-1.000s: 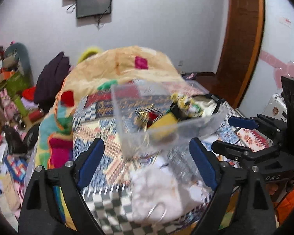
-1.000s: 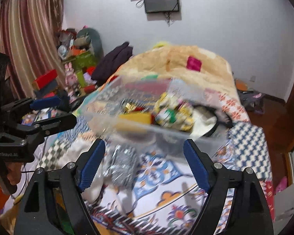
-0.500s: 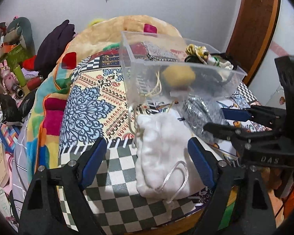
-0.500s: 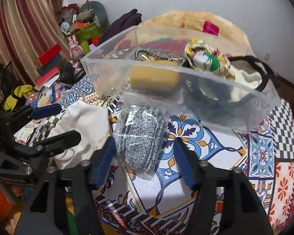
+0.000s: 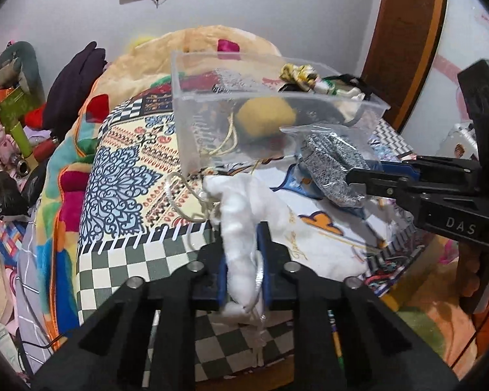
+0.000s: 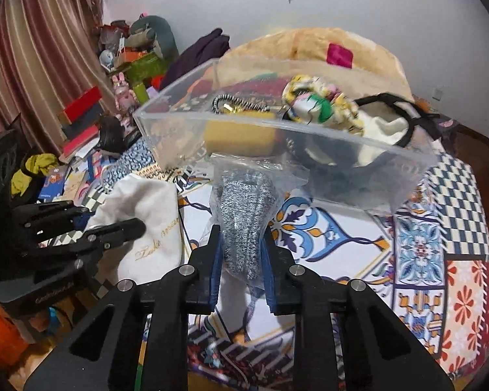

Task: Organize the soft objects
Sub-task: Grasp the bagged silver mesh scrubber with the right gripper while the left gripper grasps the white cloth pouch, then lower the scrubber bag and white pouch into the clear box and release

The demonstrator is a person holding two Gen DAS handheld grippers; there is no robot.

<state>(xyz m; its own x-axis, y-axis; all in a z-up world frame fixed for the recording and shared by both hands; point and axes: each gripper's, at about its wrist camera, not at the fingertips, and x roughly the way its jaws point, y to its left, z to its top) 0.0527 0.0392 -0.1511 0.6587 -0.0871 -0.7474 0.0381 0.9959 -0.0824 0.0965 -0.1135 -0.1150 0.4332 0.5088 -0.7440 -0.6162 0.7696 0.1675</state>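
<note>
My left gripper (image 5: 243,254) is shut on a white drawstring pouch (image 5: 244,215) lying on the patterned bedspread (image 5: 120,176). The pouch also shows in the right wrist view (image 6: 143,208). My right gripper (image 6: 241,254) is shut on a grey knit item in a clear plastic bag (image 6: 244,208), seen from the left wrist too (image 5: 332,166). Just behind both stands a clear plastic bin (image 6: 309,159) holding a yellow sponge (image 5: 265,117), a patterned scrunchie (image 6: 319,104), a beaded chain and a black-and-white item.
A beige blanket heap (image 6: 313,49) lies behind the bin. Clutter of boxes, toys and clothes (image 6: 91,107) fills the floor at left, by a curtain. A wooden door frame (image 5: 404,39) stands at right. The bed's near edge (image 5: 277,368) is just below my grippers.
Both grippers moved down and closer to the bed. The left one shut on the white pouch, the right one shut on the bagged grey knit item.
</note>
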